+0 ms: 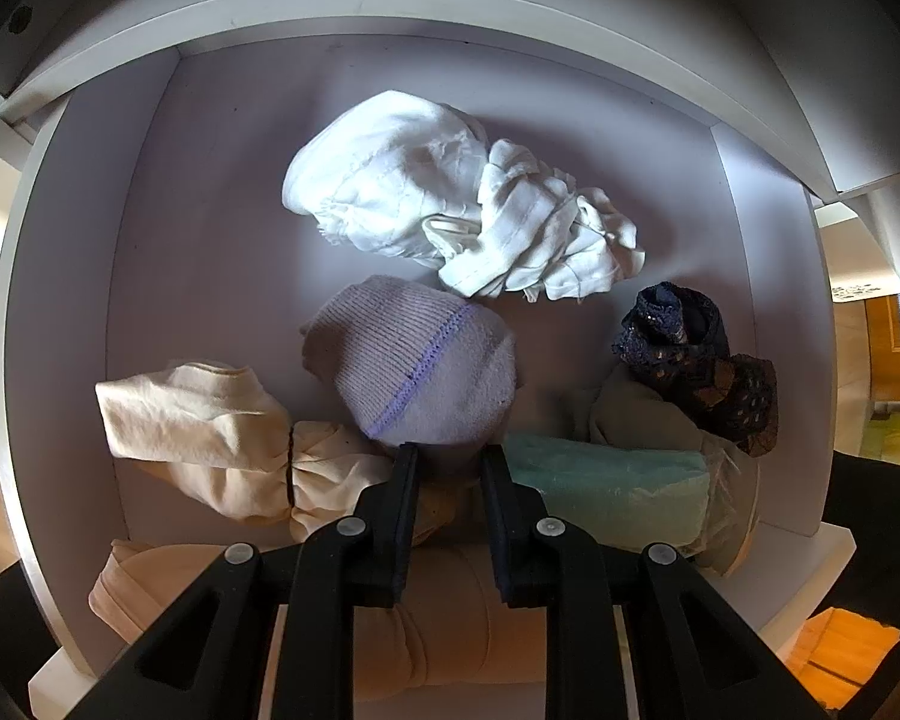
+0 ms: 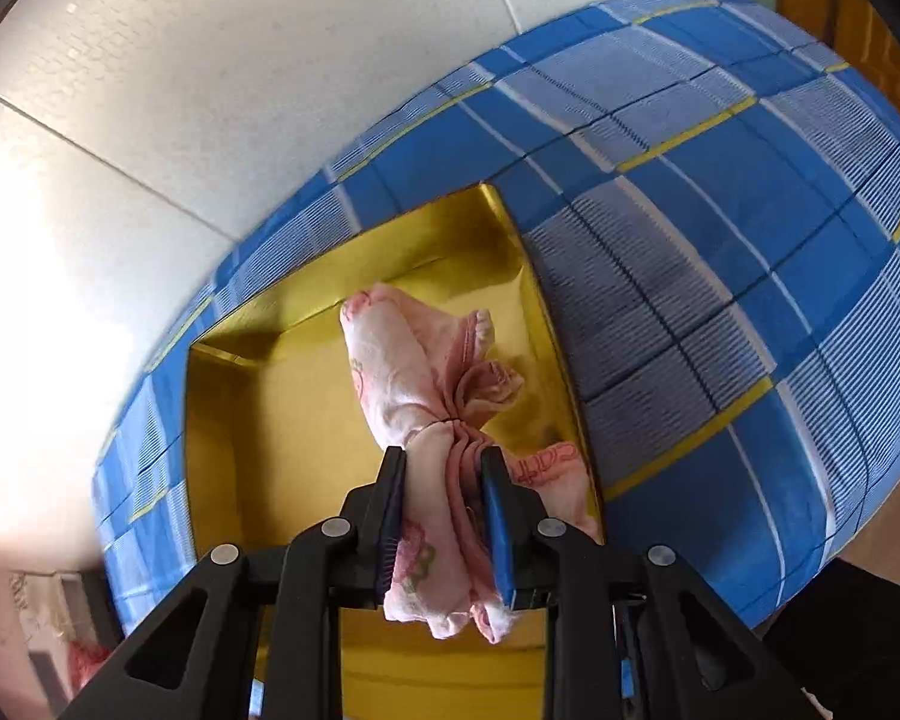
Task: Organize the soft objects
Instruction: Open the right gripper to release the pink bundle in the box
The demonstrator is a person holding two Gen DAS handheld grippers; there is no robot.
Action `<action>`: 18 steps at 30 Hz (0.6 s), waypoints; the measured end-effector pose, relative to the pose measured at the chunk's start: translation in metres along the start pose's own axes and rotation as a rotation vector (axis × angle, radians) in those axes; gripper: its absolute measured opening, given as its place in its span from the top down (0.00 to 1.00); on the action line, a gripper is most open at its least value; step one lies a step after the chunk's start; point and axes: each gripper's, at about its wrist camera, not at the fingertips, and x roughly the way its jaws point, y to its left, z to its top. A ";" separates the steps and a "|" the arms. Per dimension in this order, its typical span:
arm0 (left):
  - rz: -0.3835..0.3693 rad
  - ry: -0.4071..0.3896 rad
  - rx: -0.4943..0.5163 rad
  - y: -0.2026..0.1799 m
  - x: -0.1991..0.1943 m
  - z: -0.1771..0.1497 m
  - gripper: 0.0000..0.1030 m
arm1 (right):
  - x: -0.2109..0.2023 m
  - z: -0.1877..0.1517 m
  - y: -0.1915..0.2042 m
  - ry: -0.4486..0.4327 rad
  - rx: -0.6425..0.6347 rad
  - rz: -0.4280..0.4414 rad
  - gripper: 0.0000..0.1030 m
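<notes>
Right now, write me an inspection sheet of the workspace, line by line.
Surface: white drawer in the left view; blue checked cloth with a gold box in the right view.
Job's things: white cloth bundle, lilac knit bundle, cream tied bundle, dark lace piece, mint folded piece, all in the drawer; pink printed bundle over the gold box.
Clutter: nothing seen.
Grippers: left gripper jaws shut, at the lilac bundle's near edge, grip unclear; right gripper jaws shut on the pink bundle.
Cables: nothing seen.
Surroundings: white tiled floor.
</notes>
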 end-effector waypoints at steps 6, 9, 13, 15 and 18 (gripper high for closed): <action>-0.003 -0.001 -0.004 0.000 0.000 0.001 0.79 | 0.014 0.009 0.016 -0.066 -0.094 -0.112 0.74; -0.005 -0.001 -0.006 0.001 0.000 0.001 0.79 | 0.016 0.011 0.018 -0.082 -0.116 -0.121 0.67; -0.003 -0.002 -0.005 0.001 0.001 0.001 0.79 | 0.009 0.014 0.009 -0.083 -0.083 -0.056 0.64; -0.004 -0.003 -0.005 0.000 0.001 0.001 0.79 | 0.004 0.013 0.006 -0.089 -0.095 -0.033 0.64; -0.005 -0.004 -0.006 0.000 0.001 0.001 0.79 | -0.007 0.009 0.003 -0.109 -0.153 -0.008 0.64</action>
